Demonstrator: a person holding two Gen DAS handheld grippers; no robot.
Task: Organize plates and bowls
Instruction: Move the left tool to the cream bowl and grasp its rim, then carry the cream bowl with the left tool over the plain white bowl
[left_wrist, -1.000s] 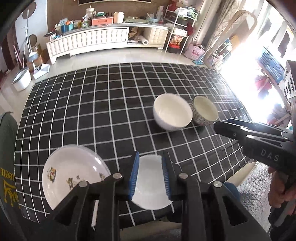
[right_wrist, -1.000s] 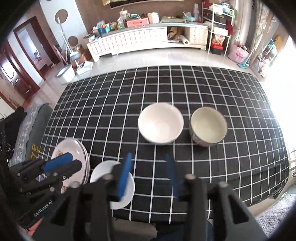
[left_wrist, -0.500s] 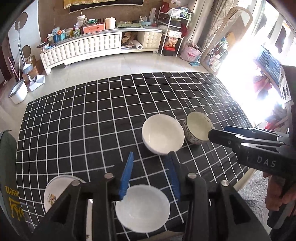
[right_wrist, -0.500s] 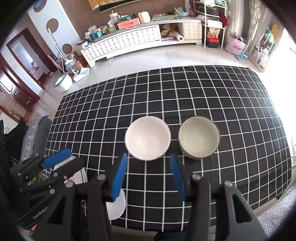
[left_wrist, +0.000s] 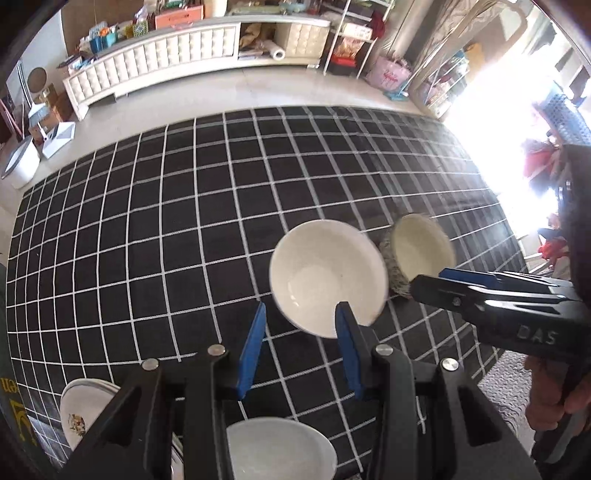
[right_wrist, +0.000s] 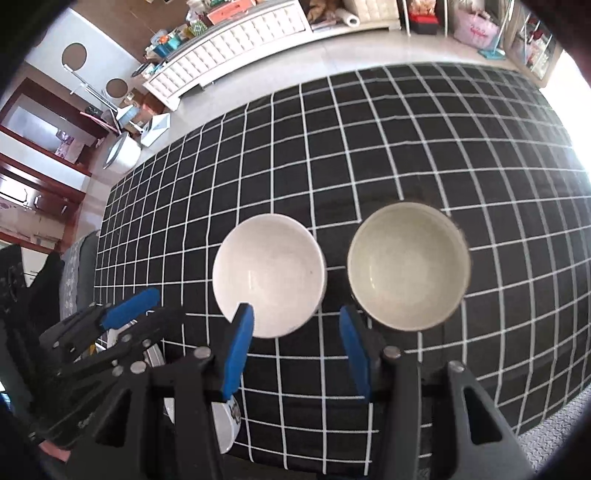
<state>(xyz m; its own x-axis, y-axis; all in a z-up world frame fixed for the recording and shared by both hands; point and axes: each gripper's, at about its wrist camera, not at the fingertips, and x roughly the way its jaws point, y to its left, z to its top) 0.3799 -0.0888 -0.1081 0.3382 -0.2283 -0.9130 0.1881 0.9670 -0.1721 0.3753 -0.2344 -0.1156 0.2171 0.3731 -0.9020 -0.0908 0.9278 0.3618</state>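
Now | left gripper (left_wrist: 301, 347) agape, empty, nearing white bowl (left_wrist: 327, 282) | right gripper (right_wrist: 297, 350) agape, empty, between white bowl and patterned bowl (right_wrist: 408, 266) | likely stacking bowls.

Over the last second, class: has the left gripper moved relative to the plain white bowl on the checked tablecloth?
Yes. The left gripper has advanced from over the small white plate toward the plain white bowl, open and empty.
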